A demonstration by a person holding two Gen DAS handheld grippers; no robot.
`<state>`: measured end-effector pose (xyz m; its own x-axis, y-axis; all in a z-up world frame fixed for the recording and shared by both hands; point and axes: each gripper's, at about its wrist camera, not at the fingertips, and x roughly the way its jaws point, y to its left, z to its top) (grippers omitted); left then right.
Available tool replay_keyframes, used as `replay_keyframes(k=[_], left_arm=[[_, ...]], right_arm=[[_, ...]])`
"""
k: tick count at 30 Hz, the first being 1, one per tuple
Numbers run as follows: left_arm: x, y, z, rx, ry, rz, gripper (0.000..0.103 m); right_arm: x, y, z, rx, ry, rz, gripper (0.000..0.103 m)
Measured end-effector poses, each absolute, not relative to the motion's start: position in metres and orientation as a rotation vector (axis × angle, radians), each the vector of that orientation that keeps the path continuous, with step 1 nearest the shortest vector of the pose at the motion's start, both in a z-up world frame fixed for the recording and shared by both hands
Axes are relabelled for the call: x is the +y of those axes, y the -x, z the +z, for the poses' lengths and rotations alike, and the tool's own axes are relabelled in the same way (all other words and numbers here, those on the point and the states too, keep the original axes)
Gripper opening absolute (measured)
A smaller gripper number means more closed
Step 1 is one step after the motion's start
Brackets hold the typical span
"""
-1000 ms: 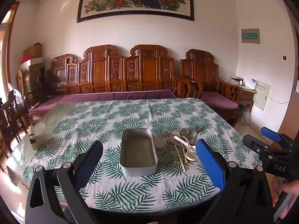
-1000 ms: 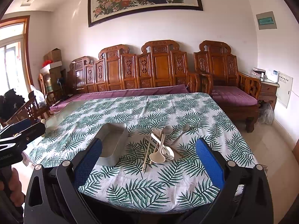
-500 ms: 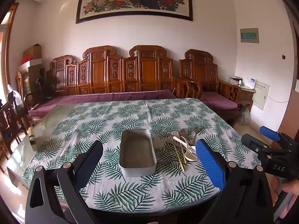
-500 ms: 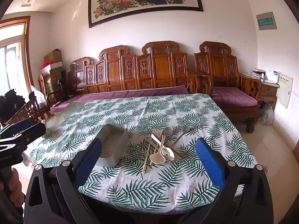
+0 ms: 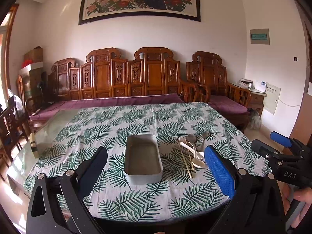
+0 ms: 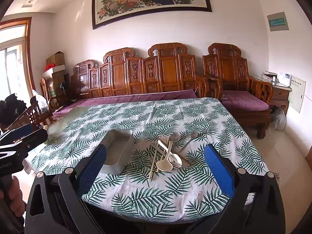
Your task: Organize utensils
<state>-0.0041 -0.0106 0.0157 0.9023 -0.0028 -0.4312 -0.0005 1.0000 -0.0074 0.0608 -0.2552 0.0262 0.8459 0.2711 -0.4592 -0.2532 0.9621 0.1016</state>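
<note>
From the left wrist, the left tool is spread wide and holds nothing, hovering short of the metal tray on the counter. From the right wrist, the right tool gapes empty too, facing the utensil pile lying just right of the tray.

a table under a leaf-print cloth bears a metal tray and, seemingly, tangled spoons and chopsticks.

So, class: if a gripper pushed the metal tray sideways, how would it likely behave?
The metal tray looks empty and thin-walled, so probably light. Its flat base suggests sliding, not tipping. The leaf-print tablecloth might bunch under it.
</note>
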Motion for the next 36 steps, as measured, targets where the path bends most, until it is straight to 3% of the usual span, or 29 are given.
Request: replay_keyframes(k=[17, 29, 36], left_arm=[[-0.010, 0.002, 0.010, 0.460, 0.010, -0.004, 0.097], [-0.011, -0.027, -0.013, 0.533, -0.006, -0.057, 0.096], [-0.021, -0.060, -0.035, 0.593, -0.039, -0.107, 0.096]], right_arm=[[-0.258, -0.060, 0.031, 0.493, -0.036, 0.275, 0.100], [-0.267, -0.084, -0.001, 0.529, -0.001, 0.276, 0.100], [-0.270, -0.116, -0.025, 0.576, 0.065, 0.306, 0.087]])
